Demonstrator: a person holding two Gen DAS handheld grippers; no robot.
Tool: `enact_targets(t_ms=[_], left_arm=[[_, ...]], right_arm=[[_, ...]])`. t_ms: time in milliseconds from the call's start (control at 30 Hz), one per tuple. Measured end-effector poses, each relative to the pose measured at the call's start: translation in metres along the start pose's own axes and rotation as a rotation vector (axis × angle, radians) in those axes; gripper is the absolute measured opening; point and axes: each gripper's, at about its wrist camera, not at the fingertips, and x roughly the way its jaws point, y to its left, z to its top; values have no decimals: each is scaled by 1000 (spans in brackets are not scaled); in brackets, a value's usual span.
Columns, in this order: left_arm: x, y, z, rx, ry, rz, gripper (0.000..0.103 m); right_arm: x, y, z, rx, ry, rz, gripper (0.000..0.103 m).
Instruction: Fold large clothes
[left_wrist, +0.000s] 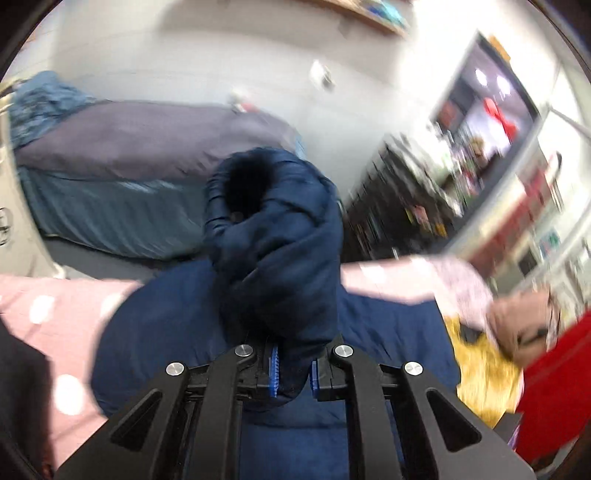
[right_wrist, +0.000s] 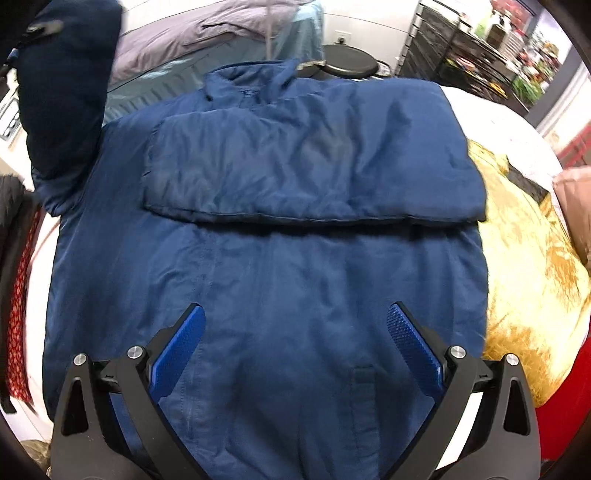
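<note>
Navy sleeve (left_wrist: 280, 236) hangs pinched in the left gripper (left_wrist: 293, 373) — jacket (right_wrist: 266, 280) lies rightward below; right gripper (right_wrist: 295, 343) gapes empty.

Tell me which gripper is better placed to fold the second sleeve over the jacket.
Left. The left gripper is already shut on the raised sleeve. The right gripper is open and holds nothing above the jacket.

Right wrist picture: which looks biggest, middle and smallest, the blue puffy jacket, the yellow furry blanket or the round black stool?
1. Blue puffy jacket: it fills most of the picture.
2. Yellow furry blanket, beside it.
3. Round black stool: it looks smallest, but it sits farther back and is partly hidden, so its true size is unsure.
</note>
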Motion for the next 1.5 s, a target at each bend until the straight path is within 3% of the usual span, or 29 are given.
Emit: enact_targets(t_ms=[233,267,333,367,400,500,633,767,967,1133,1267,1400,1500], left_arm=[[93,-63,-53,116,236,-3,12],[103,-65,-60,124,266,10,19],[115,-66,-73,115,315,-18,52],[118,-64,-78,94,333,-29,83],[117,-61,-80,71,331,-37,93],[105,-56,-89,8,332,-111,96],[84,-42,-95,5,322,-118,96],[65,-6,-101,-50,280,-30,96],[43,76,-101,-182,258,168,96],[42,106,-88,-189,231,282,96],[83,107,-88,-100,355,378,96],[116,111,-101,-35,444,453,97],[137,116,-114,18,504,490,98]], right_arm=[[7,-43,-9,97,46,-39,97],[9,-48,-10,112,55,-37,97],[12,-54,-9,135,67,-32,97],[14,-56,-8,146,74,-24,97],[16,-57,-7,152,77,-17,97],[19,-56,0,163,77,7,97],[19,-54,13,165,65,46,97],[19,-45,30,145,38,71,97],[28,-14,66,98,47,111,97],[43,27,91,-31,72,79,97],[64,51,108,-92,89,72,97],[110,51,112,-88,199,-14,97],[131,43,110,-49,237,-7,97]])
